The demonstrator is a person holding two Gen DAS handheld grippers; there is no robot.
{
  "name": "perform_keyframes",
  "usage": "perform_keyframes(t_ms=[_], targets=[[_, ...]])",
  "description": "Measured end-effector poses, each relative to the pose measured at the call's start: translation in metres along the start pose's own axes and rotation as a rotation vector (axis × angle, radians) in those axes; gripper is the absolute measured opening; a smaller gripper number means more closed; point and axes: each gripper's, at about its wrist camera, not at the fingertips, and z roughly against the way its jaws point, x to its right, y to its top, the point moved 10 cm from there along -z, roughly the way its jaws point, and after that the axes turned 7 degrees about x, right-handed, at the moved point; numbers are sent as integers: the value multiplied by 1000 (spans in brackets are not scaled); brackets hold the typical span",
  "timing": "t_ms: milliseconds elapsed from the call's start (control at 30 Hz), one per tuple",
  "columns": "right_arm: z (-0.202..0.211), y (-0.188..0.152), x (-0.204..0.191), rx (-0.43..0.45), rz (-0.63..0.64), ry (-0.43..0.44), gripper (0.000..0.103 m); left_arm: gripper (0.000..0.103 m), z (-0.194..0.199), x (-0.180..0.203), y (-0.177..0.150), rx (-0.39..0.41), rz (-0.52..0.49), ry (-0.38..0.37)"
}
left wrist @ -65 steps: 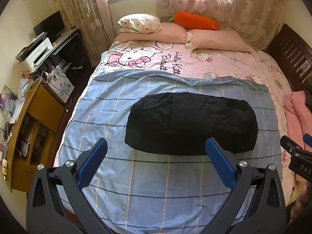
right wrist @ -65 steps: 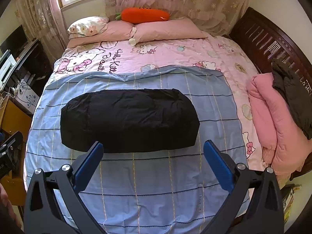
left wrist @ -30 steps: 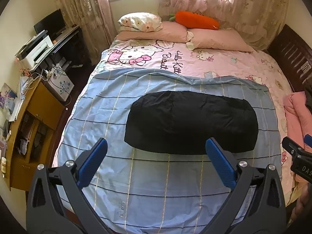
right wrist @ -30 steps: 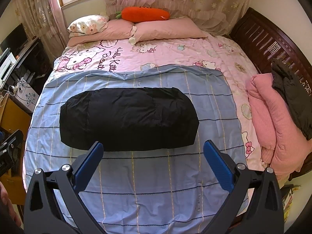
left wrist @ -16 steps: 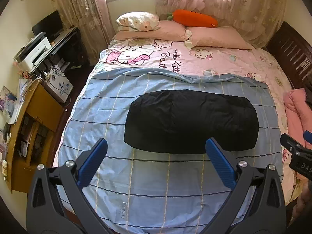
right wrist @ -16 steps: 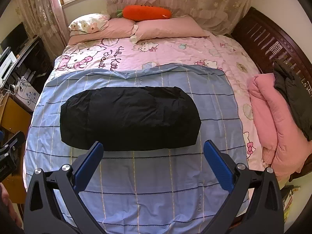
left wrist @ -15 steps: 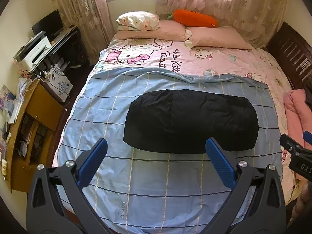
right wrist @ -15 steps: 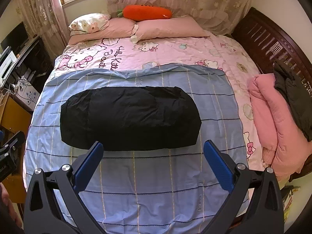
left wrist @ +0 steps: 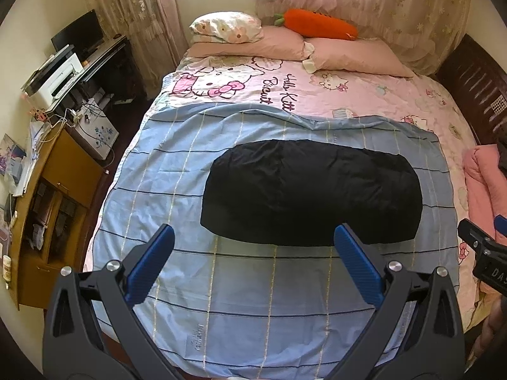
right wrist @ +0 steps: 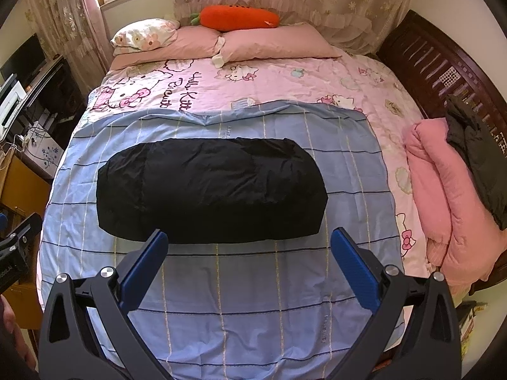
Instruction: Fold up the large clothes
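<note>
A black garment lies folded into a long flat band across the blue checked sheet on the bed; it also shows in the right wrist view. My left gripper is open and empty, held above the sheet in front of the garment's near edge. My right gripper is open and empty too, at the same height before the garment. The tip of the right gripper shows at the right edge of the left wrist view.
Pink pillows and an orange carrot plush lie at the headboard end. A pink blanket with a dark garment on it sits at the bed's right side. A wooden cabinet and desk with printer stand left.
Both grippers have drifted only slightly; the view shifts a little. The black garment has not moved and both grippers stay open.
</note>
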Motion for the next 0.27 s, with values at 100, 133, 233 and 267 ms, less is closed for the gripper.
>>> perform_keyframes(t_ms=[100,133,233,267], targets=[[-1,0,-1,0,1,-1,102,101,-2,2,0,-1,-18,3],[-1,0,-1,0,1,0,102,101,-2,3,0,-3,-22,-1],[-1,0,-2,-2,0,4,102,101,-2,6,-1,-1,-28,-6],[-1,1,-2,-2,0,3,102,101,-1,7,-1,0,-31,-6]])
